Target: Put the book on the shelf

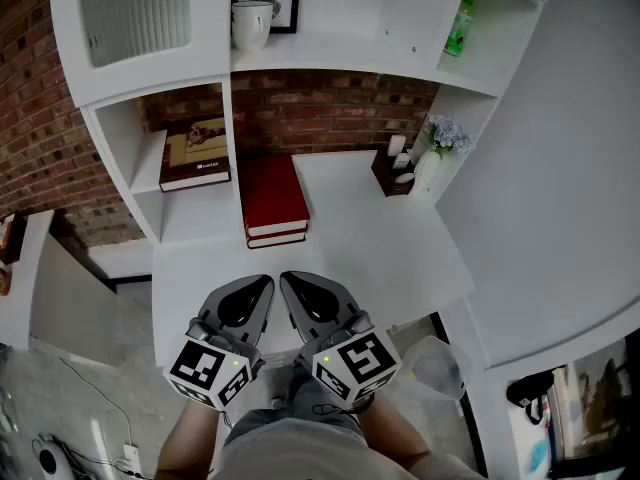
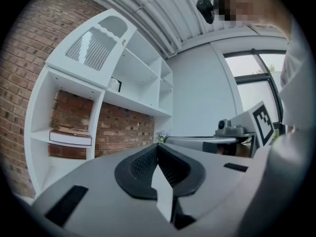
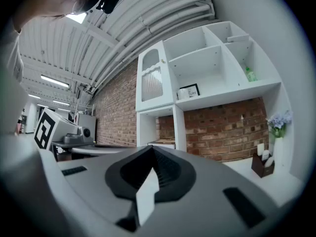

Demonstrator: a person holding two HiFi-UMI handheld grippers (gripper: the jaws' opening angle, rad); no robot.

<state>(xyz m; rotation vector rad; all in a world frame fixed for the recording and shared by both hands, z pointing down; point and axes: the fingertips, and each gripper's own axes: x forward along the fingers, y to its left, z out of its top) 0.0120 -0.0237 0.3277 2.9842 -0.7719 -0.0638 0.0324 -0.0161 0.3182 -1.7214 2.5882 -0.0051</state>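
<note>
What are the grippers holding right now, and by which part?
Nothing. The left gripper and right gripper are both shut and empty; the red books lie apart from them on the desk.

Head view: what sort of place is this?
Likely a study nook staged in an industrial hall: white shelf unit against brick wall, red books on the desk, ribbed ceiling with strip lights.

Study nook: brick wall [image 1: 330, 108], white shelving [image 1: 340, 50]

Brick wall [image 1: 340, 108] behind white desk [image 1: 380, 258]
</note>
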